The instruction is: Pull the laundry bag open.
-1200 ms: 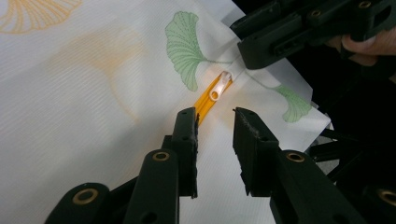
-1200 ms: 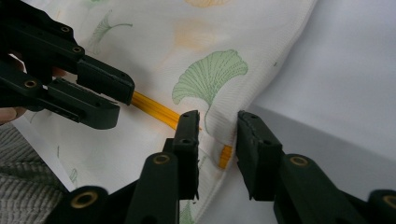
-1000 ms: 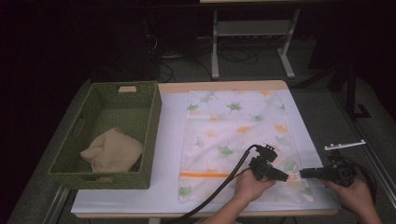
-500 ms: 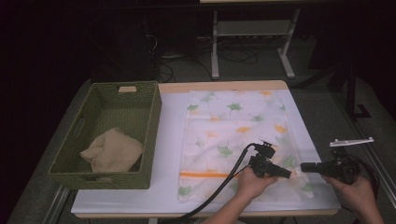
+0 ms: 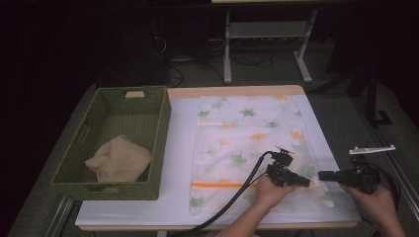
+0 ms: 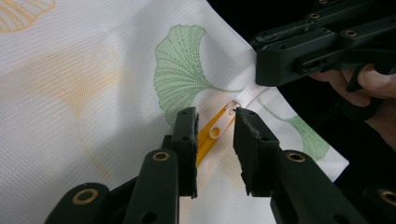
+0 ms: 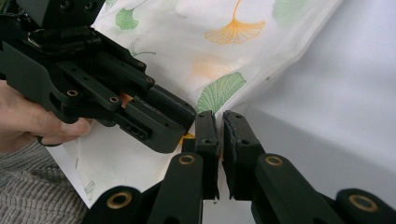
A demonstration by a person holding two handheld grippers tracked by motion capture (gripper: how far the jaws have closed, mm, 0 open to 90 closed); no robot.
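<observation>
Showing no readable writing: laundry bag (image 5: 247, 143).

High view looks down from afar; both gripper views sit close, sharing the leaf-print cloth (image 6: 93, 84) edge.

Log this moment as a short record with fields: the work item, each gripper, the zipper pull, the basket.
work item: leaf-print pillowcase lying flat on the white table
zipper pull: white-and-orange tab at the pillowcase's right edge
left gripper: jaws either side of the pull, have just been closing, pads not yet pressing on it
right gripper: jaws nearly together on the pillowcase's edge seam
basket: green woven, left of the pillowcase, holds a beige cloth
</observation>
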